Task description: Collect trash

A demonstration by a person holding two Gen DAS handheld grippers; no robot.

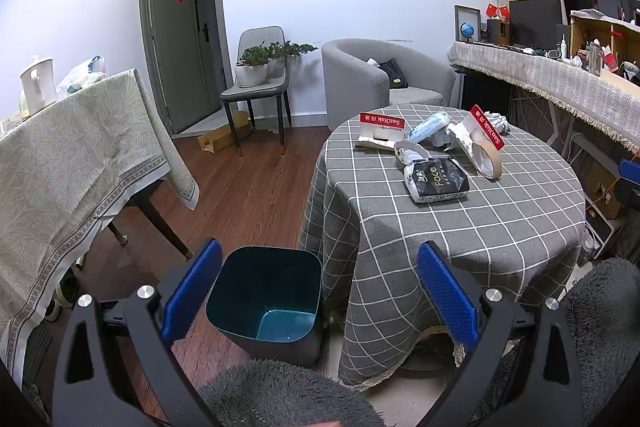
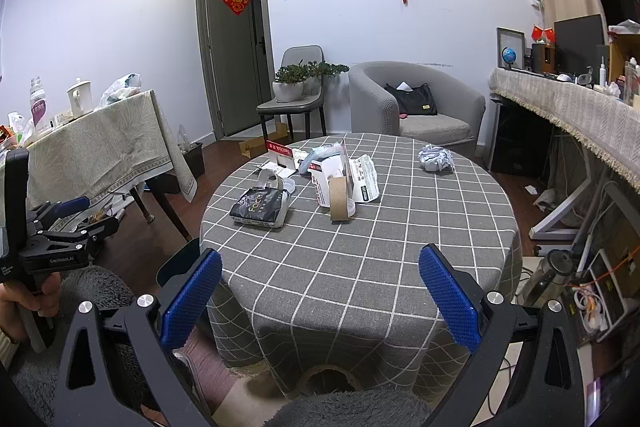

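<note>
L gripper [image 1: 318, 287] is standing spread wide, nothing between pads; bin [image 1: 266, 297] is sitting on floor directly ahead and below, framed between its fingers, mouth up, just beside table [image 1: 460, 227] edge; table is lying ahead-right of this tool. R gripper [image 2: 320, 291] is also gaping wide, empty; pointing over near rim of table. Trash is resting on cloth ahead of R tool, well apart from both: tissue pack [image 2: 260, 213] ahead-left; tape roll [image 2: 342, 205] ahead-centre, touching opened card packaging [image 2: 360, 177]; crumpled paper [image 2: 436, 157] far ahead-right; red-topped card [image 2: 279, 155] far ahead-left. A hand [image 2: 24, 297] is gripping L tool at R view's left edge.
</note>
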